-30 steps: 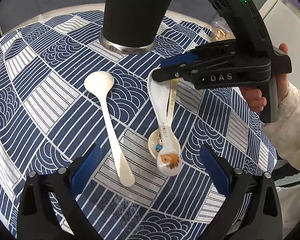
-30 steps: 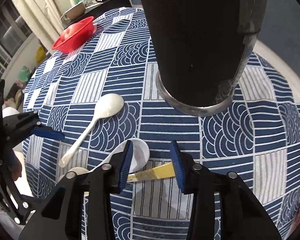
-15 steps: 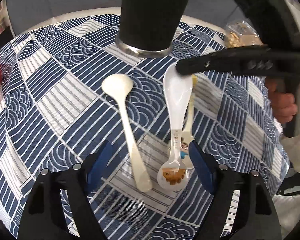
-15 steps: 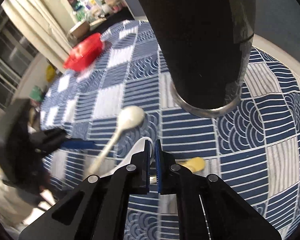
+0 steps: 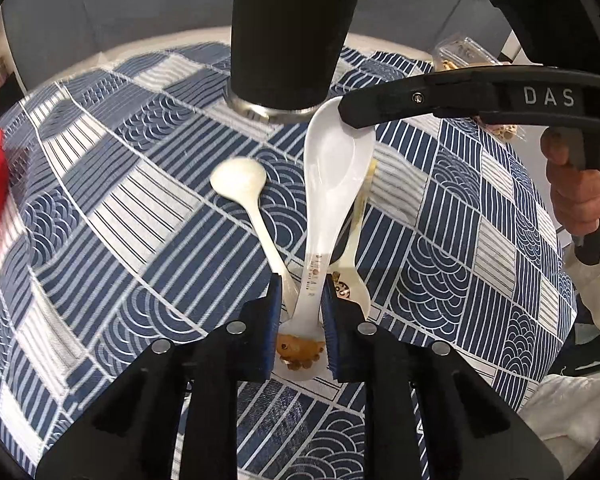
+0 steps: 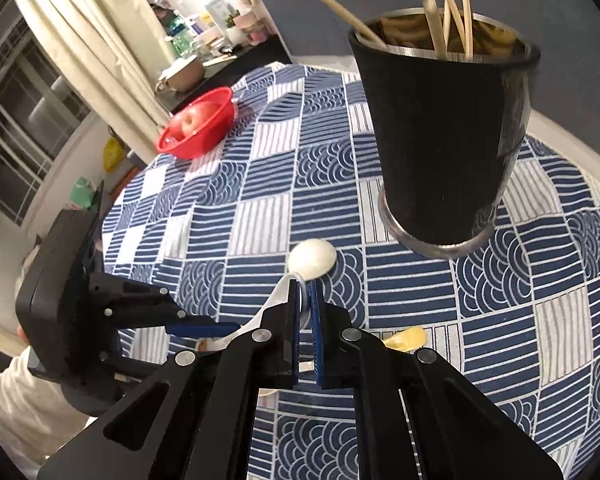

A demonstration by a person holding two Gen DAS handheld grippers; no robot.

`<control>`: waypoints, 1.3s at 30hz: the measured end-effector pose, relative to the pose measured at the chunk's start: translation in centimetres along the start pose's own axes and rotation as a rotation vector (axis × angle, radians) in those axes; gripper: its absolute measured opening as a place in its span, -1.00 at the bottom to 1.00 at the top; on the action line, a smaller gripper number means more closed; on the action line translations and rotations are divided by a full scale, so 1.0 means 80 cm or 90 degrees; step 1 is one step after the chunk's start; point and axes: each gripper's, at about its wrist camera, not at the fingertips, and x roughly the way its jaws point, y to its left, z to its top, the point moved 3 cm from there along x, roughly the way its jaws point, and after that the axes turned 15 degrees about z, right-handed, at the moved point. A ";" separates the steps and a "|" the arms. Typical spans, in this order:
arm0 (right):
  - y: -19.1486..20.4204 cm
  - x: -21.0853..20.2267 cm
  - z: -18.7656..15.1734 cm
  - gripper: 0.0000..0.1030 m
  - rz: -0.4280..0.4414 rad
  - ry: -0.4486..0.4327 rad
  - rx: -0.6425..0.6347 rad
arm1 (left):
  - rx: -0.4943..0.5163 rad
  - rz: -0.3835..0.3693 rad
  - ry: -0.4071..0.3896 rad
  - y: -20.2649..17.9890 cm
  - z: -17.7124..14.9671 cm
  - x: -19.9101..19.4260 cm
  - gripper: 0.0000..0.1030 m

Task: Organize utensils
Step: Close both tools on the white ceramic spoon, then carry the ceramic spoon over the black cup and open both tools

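Note:
A white ceramic spoon [image 5: 332,184] is held at both ends above the table. My left gripper [image 5: 300,312] is shut on its handle near the orange-figure end. My right gripper [image 6: 307,312] is shut on the rim of its bowl, seen from the side in the left wrist view [image 5: 356,118]. A cream plastic spoon [image 5: 244,184] lies on the cloth, also visible in the right wrist view [image 6: 312,258]. A yellow-handled spoon [image 6: 406,338] lies under the held one. The black utensil cup [image 6: 440,128] holds several wooden chopsticks.
The round table has a blue patterned cloth [image 6: 260,216]. A red basket [image 6: 198,128] with an apple stands at its far left edge. A clear bag of snacks [image 5: 460,56] lies at the far right. Kitchen clutter and curtains lie beyond.
My left gripper has closed on the white spoon's handle. My right gripper, shut on the bowl rim, has lifted the spoon off the cloth and the view has risen above the cup's rim.

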 end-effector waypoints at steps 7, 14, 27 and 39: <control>0.022 -0.035 0.010 -0.90 -0.013 -0.033 -0.026 | 0.012 -0.001 -0.033 0.003 0.013 -0.039 -0.61; 0.047 -0.076 0.020 -0.91 -0.043 -0.062 -0.066 | 0.059 0.020 -0.062 -0.011 0.032 -0.079 -0.65; 0.082 -0.170 0.056 -0.91 -0.100 -0.119 -0.126 | 0.113 0.016 -0.101 -0.029 0.102 -0.143 -0.67; 0.098 -0.241 0.110 -0.91 -0.232 -0.167 -0.138 | 0.190 -0.043 -0.154 -0.028 0.198 -0.163 -0.71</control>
